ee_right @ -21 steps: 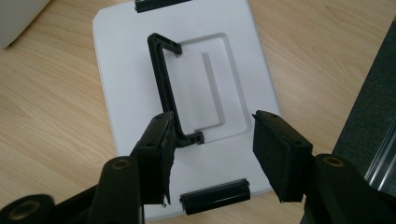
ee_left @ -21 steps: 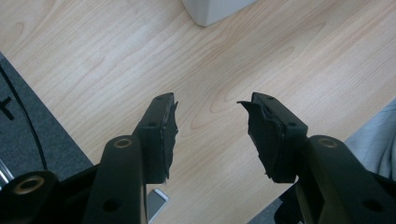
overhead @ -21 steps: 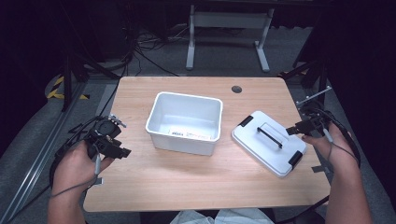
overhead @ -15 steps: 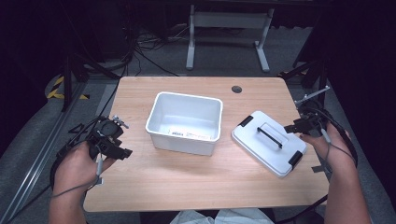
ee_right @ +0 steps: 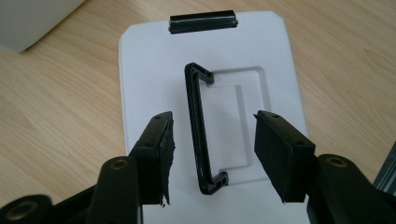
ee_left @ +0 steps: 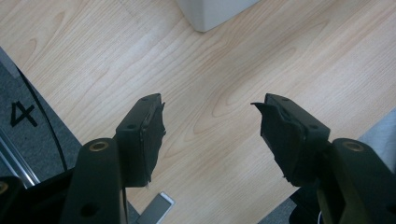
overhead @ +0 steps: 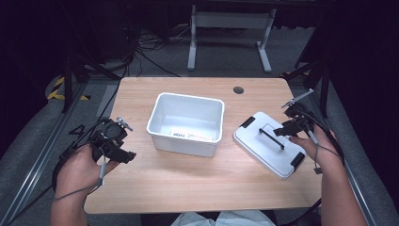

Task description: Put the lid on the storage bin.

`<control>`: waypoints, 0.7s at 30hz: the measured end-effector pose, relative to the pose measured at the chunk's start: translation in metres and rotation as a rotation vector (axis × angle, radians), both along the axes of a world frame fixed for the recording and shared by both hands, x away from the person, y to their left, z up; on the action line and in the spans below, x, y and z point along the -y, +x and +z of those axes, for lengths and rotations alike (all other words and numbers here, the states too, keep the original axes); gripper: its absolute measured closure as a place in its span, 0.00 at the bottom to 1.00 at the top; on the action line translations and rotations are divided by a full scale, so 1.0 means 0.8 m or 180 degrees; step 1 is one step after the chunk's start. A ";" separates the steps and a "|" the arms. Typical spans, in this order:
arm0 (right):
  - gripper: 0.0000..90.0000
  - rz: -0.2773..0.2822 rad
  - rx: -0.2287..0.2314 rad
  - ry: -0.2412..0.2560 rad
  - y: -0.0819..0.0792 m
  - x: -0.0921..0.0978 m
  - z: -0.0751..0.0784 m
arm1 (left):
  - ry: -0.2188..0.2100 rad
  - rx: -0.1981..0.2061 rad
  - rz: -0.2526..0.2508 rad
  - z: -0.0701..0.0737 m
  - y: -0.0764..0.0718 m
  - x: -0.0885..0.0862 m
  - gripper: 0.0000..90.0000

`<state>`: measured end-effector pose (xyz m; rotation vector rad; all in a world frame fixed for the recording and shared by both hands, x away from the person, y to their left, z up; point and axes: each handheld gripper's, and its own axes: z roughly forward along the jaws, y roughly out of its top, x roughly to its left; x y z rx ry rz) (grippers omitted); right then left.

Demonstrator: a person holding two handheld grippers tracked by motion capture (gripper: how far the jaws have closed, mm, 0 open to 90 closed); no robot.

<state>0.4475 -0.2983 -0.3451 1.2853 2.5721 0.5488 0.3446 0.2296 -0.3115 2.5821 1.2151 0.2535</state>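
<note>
Right gripper (ee_right: 212, 140): jaws wide apart, either side of the lid (ee_right: 140, 60) handle (ee_right: 196, 126), gripping nothing.
Left gripper (ee_left: 210, 126): wide open, empty, near the table's (overhead: 188, 183) left edge.

I see a light wooden table (overhead: 188, 188) with a small dark round hole (overhead: 238, 90) near its far edge. An open white bin (overhead: 187, 123) sits on it around the middle, and a white lid (overhead: 269, 143) with a black handle (ee_right: 198, 128) lies flat just to its right.

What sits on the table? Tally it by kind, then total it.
Bins: 1, white, open
Lids: 1, white with a black handle
Total: 2
</note>
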 end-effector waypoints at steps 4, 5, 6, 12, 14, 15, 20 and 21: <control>0.53 0.0016 -0.0087 -0.0061 0.010 -0.004 -0.015 | 0.0055 -0.0006 -0.0039 -0.001 -0.001 0.001 0.44; 0.54 0.0022 -0.0103 -0.0059 0.012 -0.005 -0.019 | 0.0058 -0.0004 -0.0039 -0.002 -0.001 0.001 0.44; 0.55 0.0025 -0.0118 -0.0103 0.015 -0.006 -0.023 | 0.0056 -0.0005 -0.0042 -0.002 -0.001 0.001 0.44; 0.56 0.0042 -0.0253 -0.0199 0.024 -0.010 -0.044 | 0.0065 -0.0035 -0.0073 -0.004 -0.001 0.003 0.46; 0.56 0.0056 -0.0293 -0.0218 0.026 -0.012 -0.050 | 0.0066 -0.0035 -0.0074 -0.004 -0.001 0.003 0.46; 0.56 0.0057 -0.0325 -0.0225 0.028 -0.014 -0.055 | 0.0060 -0.0044 -0.0075 -0.005 0.000 0.003 0.46; 0.60 0.0092 -0.0431 -0.0334 0.032 -0.019 -0.070 | 0.0044 -0.0097 -0.0060 -0.007 0.001 0.002 0.47; 0.61 0.0099 -0.0428 -0.0356 0.033 -0.020 -0.072 | 0.0044 -0.0097 -0.0060 -0.007 0.001 0.002 0.47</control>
